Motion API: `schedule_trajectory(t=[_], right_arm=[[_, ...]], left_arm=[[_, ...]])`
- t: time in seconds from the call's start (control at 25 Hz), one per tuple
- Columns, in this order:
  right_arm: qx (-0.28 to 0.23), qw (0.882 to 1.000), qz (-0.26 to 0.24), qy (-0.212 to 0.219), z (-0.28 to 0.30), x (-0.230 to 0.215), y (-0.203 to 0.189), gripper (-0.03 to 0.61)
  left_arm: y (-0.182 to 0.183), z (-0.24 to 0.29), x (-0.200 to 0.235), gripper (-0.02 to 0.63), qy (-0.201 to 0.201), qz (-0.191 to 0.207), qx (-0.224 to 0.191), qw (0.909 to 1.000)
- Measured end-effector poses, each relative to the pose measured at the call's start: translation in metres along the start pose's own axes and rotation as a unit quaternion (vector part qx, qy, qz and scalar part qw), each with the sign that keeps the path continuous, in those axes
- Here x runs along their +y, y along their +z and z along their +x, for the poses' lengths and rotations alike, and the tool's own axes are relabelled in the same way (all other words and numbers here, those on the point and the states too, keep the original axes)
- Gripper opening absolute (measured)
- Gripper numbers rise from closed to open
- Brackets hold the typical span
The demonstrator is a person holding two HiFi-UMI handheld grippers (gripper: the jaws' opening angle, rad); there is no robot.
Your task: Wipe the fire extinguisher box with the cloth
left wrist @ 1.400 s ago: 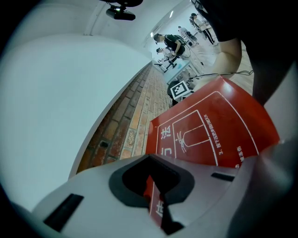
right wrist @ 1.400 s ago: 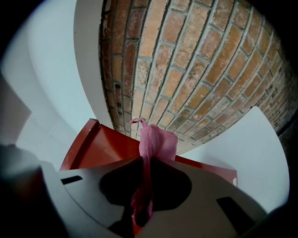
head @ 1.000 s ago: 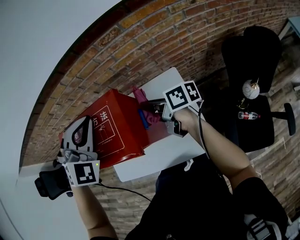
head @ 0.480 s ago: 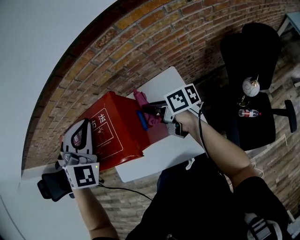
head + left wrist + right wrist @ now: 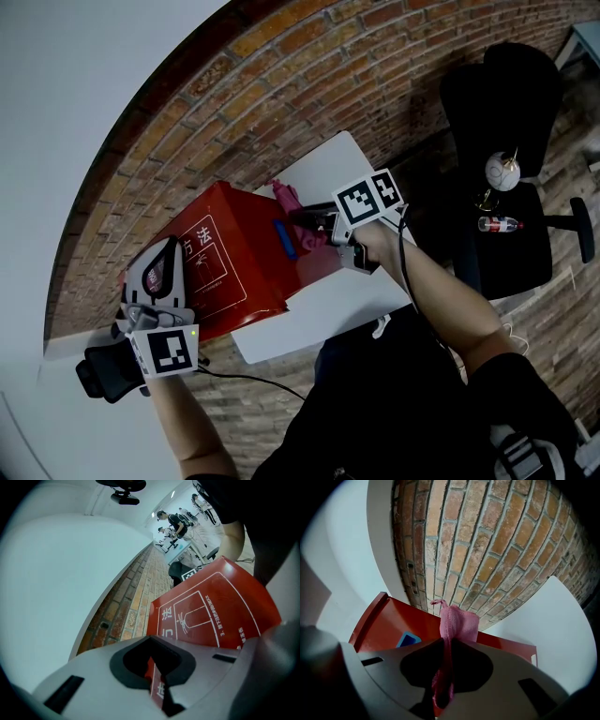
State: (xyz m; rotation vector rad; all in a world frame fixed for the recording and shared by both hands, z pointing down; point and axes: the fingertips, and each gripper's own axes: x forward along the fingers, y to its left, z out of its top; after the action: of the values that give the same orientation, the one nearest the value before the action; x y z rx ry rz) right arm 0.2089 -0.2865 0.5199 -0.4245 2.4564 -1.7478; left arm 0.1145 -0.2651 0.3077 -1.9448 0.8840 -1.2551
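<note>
The red fire extinguisher box [image 5: 239, 253] lies on a white table [image 5: 347, 300], its printed face up. My right gripper [image 5: 305, 220] is shut on a pink cloth [image 5: 289, 199] and holds it against the box's right end, beside a blue label [image 5: 284, 234]. In the right gripper view the cloth [image 5: 458, 623] sticks out past the right gripper [image 5: 445, 644] over the box [image 5: 389, 625]. My left gripper [image 5: 169, 246] sits at the box's left end, shut with nothing in it. The left gripper view shows the left gripper [image 5: 157, 667] just short of the box's printed face [image 5: 211, 606].
A brick wall [image 5: 281, 84] runs behind the table, with a white wall [image 5: 66, 112] to its left. A black office chair [image 5: 506, 187] at the right carries a bottle [image 5: 497, 226] and a white round object [image 5: 502, 175]. A cable [image 5: 244, 380] trails from the left gripper.
My right gripper has sunk a little along the box's right end, taking the pink cloth with it. The left gripper and the box have stayed put.
</note>
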Motion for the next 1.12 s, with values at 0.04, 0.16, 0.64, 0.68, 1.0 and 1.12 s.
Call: schedule_trajectory(t=[0.04, 0.16, 0.64, 0.68, 1.0, 1.12], right_arm=[[0.000, 1.000, 0.000, -0.001, 0.000, -0.002, -0.001, 0.061], [0.003, 1.000, -0.002, -0.007, 0.001, -0.009, -0.003, 0.061], [0.006, 1.000, -0.001, -0.015, 0.002, -0.030, -0.007, 0.061], [0.007, 1.000, 0.001, -0.016, 0.002, -0.032, -0.008, 0.061], [0.014, 1.000, 0.011, -0.023, 0.004, -0.048, -0.014, 0.061], [0.011, 1.000, 0.013, -0.024, 0.005, -0.055, -0.016, 0.061]], left_arm=[[0.000, 0.000, 0.000, 0.025, 0.000, 0.000, 0.000, 1.0000], [-0.001, 0.000, 0.000, 0.025, 0.000, -0.001, 0.000, 1.0000], [0.000, 0.000, -0.001, 0.025, -0.001, 0.001, 0.002, 1.0000], [0.000, 0.000, -0.001, 0.025, -0.001, 0.001, 0.002, 1.0000], [0.000, 0.000, 0.000, 0.025, -0.001, 0.000, 0.002, 1.0000], [0.000, 0.000, 0.000, 0.025, -0.001, 0.001, 0.002, 1.0000]])
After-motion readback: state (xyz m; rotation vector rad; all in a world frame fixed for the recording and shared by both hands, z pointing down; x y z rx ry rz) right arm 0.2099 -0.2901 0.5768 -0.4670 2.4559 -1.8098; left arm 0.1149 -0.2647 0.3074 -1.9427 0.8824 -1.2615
